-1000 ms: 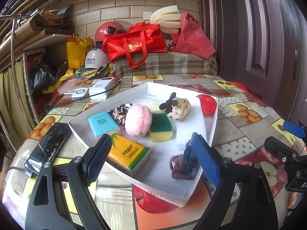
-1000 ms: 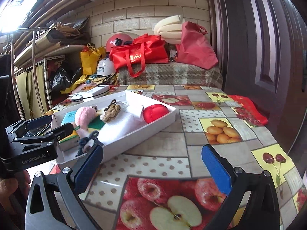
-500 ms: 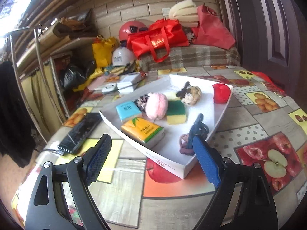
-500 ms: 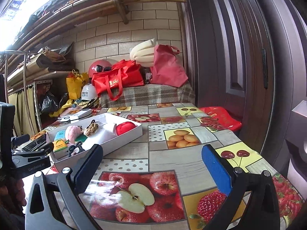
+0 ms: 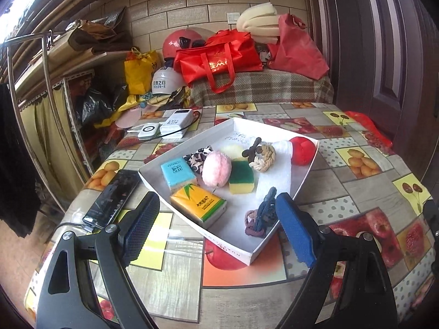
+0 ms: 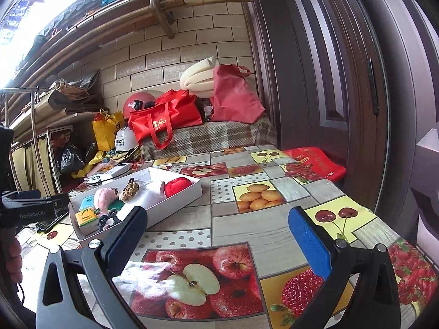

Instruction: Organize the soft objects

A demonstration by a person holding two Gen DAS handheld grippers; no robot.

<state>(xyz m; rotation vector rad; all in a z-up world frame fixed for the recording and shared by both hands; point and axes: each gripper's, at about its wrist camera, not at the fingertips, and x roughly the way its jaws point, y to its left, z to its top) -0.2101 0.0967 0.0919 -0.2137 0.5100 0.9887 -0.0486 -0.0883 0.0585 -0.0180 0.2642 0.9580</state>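
Item: soft objects, all lying in my white tray [image 5: 307, 175] mid-table, dark rope knot [image 5: 260, 216] at its near corner. My left gripper [image 5: 216, 224] and right gripper [image 6: 216, 235] gape wide, empty. Sorting looks complete.

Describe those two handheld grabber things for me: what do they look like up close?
Both are alike. The left gripper and the right gripper each have a black angular frame with triangular cut-outs and silver pivot screws, ending in two flat blue textured pads. Seen from the right wrist view, the left gripper's black body carries pale lettering, seemingly "GenRobot.AI". A hand grips it; no sleeve shows.
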